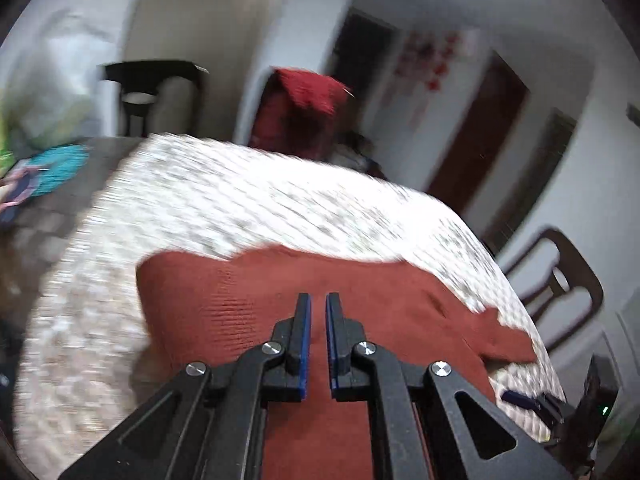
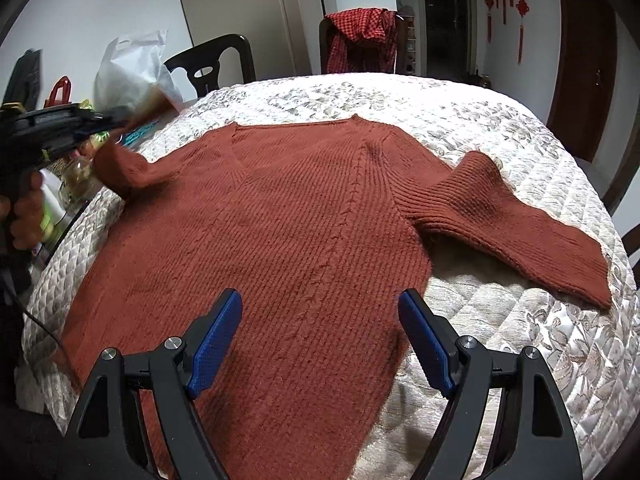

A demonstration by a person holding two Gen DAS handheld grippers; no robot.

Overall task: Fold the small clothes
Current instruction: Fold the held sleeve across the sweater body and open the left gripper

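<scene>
One rust-red knit sweater (image 2: pixel 300 220) lies flat, front up, on a white quilted cover (image 2: pixel 500 340) that is spread over the surface. Its V-neck points to the far side and its bottom edge is near.

The right gripper (image 2: pixel 320 298) hangs just above the near part of the sweater. Its two blue pads (image 2: pixel 216 340) are wide apart and hold nothing.

The left gripper (image 1: pixel 317 300) is at the left side of the sweater. Its fingers are almost together, with only a thin gap, and they are clamped on the left sleeve (image 2: pixel 120 164). The end of that sleeve is lifted off the cover. The view from the left wrist is blurry, and red knit fills the space under the fingers. A hand (image 2: pixel 26 216) holds the handle of this gripper.

The right sleeve (image 2: pixel 500 220) lies on the cover. It is bent at the elbow, and its end points to the near right.

At the far side stands a chair with a red checked cloth (image 2: pixel 360 36) hung over its back. To the far left are a dark chair (image 2: pixel 212 64) and a white plastic bag (image 2: pixel 132 68).
</scene>
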